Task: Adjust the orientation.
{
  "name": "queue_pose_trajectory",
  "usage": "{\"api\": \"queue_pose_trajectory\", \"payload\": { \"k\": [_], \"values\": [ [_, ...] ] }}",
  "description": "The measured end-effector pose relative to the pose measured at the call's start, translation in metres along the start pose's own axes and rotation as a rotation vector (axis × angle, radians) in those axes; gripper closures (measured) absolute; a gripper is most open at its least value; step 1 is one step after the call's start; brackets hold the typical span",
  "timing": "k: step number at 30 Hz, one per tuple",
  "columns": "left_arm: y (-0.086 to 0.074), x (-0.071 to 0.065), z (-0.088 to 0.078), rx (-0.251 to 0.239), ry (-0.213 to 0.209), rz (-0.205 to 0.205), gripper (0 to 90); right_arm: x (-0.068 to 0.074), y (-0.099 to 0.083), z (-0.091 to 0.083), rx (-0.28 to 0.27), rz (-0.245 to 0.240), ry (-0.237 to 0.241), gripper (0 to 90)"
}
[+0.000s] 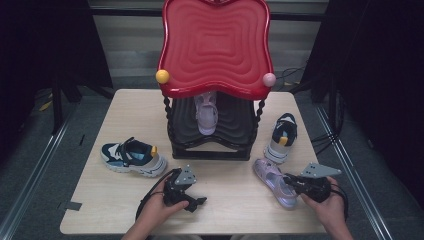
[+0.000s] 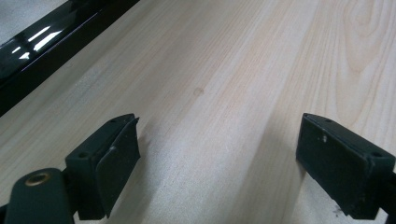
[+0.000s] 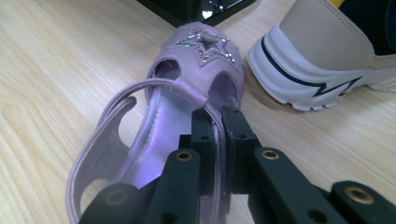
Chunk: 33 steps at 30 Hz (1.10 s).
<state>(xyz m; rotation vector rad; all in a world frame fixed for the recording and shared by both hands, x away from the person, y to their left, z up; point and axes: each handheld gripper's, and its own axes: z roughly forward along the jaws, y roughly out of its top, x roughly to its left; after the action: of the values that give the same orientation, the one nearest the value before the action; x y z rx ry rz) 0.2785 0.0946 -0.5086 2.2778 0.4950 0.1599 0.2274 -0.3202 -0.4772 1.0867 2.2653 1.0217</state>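
Right tool (image 3: 218, 140) has its jaws clamped on the thin side strap of the lilac sandal (image 3: 187, 93), near the heel, nothing else between them. That sandal lies on the counter (image 1: 225, 200) in front of the black-and-red shoe rack (image 1: 212, 145), off toward its right front corner, toe with the glittery star pointing at the rack. Just beside the sandal's toe, also right of the rack, stands a white and navy sneaker (image 3: 327, 56); its twin (image 1: 132, 157) sits left of the rack, and the matching lilac sandal (image 1: 206, 112) is already on the rack's lower shelf. Left tool (image 2: 219, 163) hovers low over bare wood in front of the rack, jaws wide apart and holding nothing.

To my eye the grip is the weak spot: a narrow, soft strap could slide out or let the sandal swing and tip on lifting. A swinging toe might knock the sneaker or catch the shelf edge.
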Motion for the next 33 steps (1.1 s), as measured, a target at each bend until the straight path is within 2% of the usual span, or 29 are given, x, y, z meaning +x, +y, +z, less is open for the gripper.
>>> {"api": "queue_pose_trajectory", "payload": {
  "k": [3,7,10,18,25,33],
  "values": [
    [0.0000,0.0000,0.0000,0.000,0.000,0.000,12.6,0.0014,-0.0013,0.0008,0.000,0.017,0.003,81.9],
    [0.0000,0.0000,0.0000,0.000,0.000,0.000,12.6,0.0008,-0.0030,0.0005,-0.013,0.067,0.005,76.5],
    [0.0000,0.0000,0.0000,0.000,0.000,0.000,12.6,0.0009,-0.0041,0.0017,-0.006,0.075,0.003,75.0],
    [0.0000,0.0000,0.0000,0.000,0.000,0.000,12.6,0.0004,-0.0044,0.0046,0.008,0.111,-0.008,75.7],
    [0.0000,-0.0001,0.0000,0.000,0.000,-0.001,12.6,0.0015,-0.0006,0.0047,0.016,0.085,0.000,82.1],
    [0.0000,0.0000,0.0000,0.000,0.000,0.000,12.6,0.0049,0.0045,0.0046,0.001,0.030,0.002,83.8]
  ]
}}
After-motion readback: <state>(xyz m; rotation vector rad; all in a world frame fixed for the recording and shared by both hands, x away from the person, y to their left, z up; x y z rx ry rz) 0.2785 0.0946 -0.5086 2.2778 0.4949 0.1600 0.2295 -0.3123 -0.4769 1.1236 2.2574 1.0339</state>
